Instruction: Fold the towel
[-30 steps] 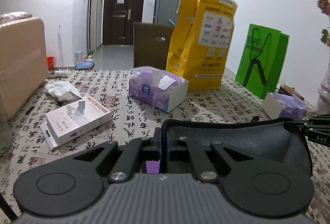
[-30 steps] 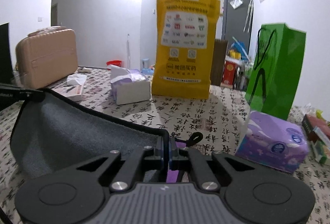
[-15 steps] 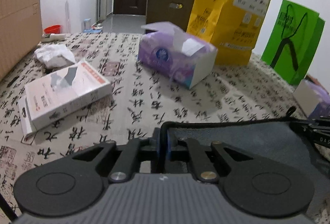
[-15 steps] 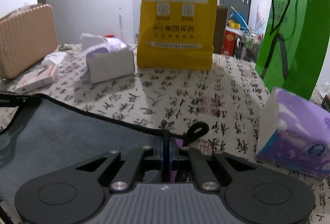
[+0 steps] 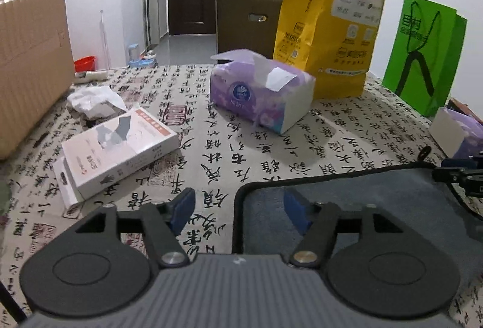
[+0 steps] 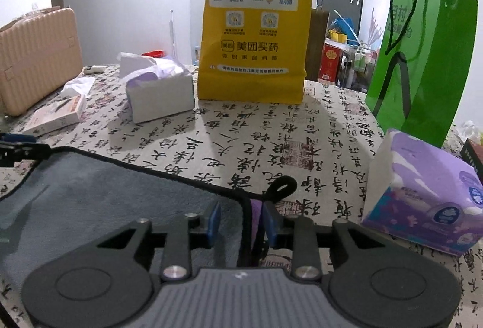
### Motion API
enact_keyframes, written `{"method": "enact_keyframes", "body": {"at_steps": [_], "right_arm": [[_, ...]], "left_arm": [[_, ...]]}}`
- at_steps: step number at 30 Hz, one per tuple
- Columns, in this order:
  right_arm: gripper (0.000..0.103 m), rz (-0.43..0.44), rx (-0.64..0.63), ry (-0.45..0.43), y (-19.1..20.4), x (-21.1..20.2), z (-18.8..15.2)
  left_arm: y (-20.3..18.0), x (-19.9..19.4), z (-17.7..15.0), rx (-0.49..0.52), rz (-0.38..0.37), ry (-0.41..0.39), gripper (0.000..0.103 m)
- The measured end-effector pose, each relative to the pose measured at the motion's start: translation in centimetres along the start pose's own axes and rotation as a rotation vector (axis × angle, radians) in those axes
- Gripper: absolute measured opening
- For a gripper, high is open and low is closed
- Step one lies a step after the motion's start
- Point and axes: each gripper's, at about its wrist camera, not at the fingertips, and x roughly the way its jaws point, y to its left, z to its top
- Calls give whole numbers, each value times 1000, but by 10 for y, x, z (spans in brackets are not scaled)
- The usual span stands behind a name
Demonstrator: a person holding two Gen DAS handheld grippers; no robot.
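Left wrist view: spread jaws of the left gripper (image 5: 238,208) straddle the gray towel (image 5: 362,195) corner lying flat on the counter (image 5: 241,152), a tissue box (image 5: 261,91) at 12 o'clock. Right gripper (image 6: 241,220) jaws also stand apart around the towel's far corner, its hanging loop (image 6: 280,187) just ahead; the housing hides the towel's near edge.

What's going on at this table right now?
A person with two handheld grippers is folding a grey towel with black edging on the calligraphy-print tablecloth. The left gripper is open, its fingers on either side of one towel corner. The right gripper is also open around the corner with the black hanging loop. The towel lies flat, apparently just released. Purple tissue boxes and a yellow paper bag stand beyond.
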Motion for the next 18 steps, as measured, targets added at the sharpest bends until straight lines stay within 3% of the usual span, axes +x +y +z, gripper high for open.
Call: {"method": "enact_keyframes", "body": {"at_steps": [5,12,14,16,18], "right_arm": [[34,7,5,-19,3,-25,1],[48,9,5,-60,11,-68,1],[56,8,2,-74,15,-82,0],[71,7,2,-94,18,-98,-1],[79,7,5,-107,21,-111,-3]], "left_arm": [[-2,-26,4,-7,1,-9,78],[-6,-68,0,1,8,-33,87],[-8,-81,-1,4,11,-47,90],[-10,-96,-2,0,20,-68,99],[-12,-109,-5,-1,24,-84,99]]}}
